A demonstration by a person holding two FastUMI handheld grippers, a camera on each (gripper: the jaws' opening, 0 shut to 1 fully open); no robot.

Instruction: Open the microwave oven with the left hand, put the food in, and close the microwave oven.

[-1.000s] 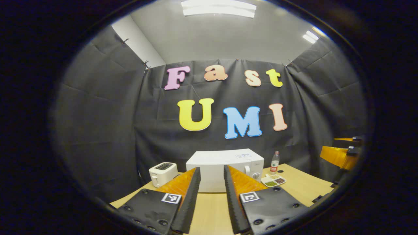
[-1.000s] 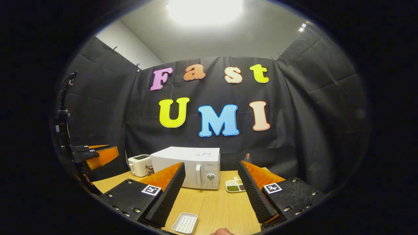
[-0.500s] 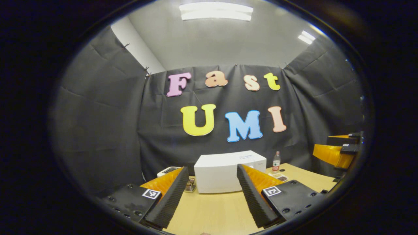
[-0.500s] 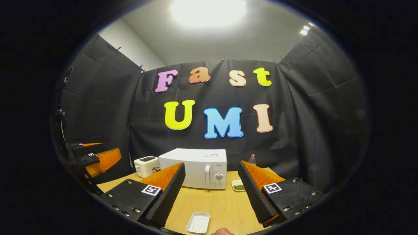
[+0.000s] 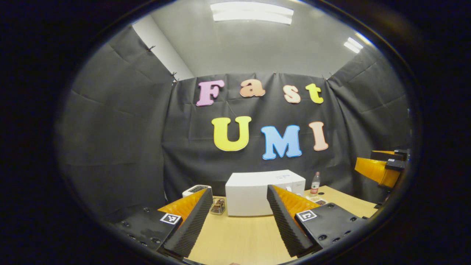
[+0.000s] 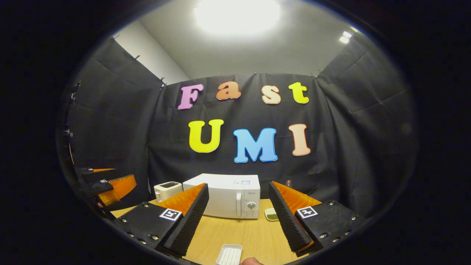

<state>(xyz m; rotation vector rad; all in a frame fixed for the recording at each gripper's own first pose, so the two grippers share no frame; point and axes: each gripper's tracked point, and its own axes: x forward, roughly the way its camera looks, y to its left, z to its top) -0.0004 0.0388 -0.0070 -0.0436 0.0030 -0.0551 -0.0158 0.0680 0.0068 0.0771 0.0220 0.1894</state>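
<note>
The white microwave (image 5: 257,193) stands at the back of the wooden table (image 5: 239,235) with its door shut. In the right gripper view the microwave (image 6: 224,198) shows its handle and dial on the right side. A small divided dish of food (image 6: 272,214) lies just right of it, partly hidden behind a finger; the left gripper view shows the dish (image 5: 317,200) too. My left gripper (image 5: 240,191) is open and holds nothing, well short of the microwave. My right gripper (image 6: 238,187) is also open and holds nothing.
A white toaster (image 6: 167,190) and a small rack (image 5: 218,206) sit left of the microwave, and a bottle (image 5: 315,183) stands to its right. A white ribbed tray (image 6: 230,254) lies near the table's front edge. The other gripper (image 5: 381,169) hangs at the far right.
The left gripper's fingers have spread wider apart than one second ago. Both views have drifted, so the microwave sits a little further right in each. The right gripper stays open.
</note>
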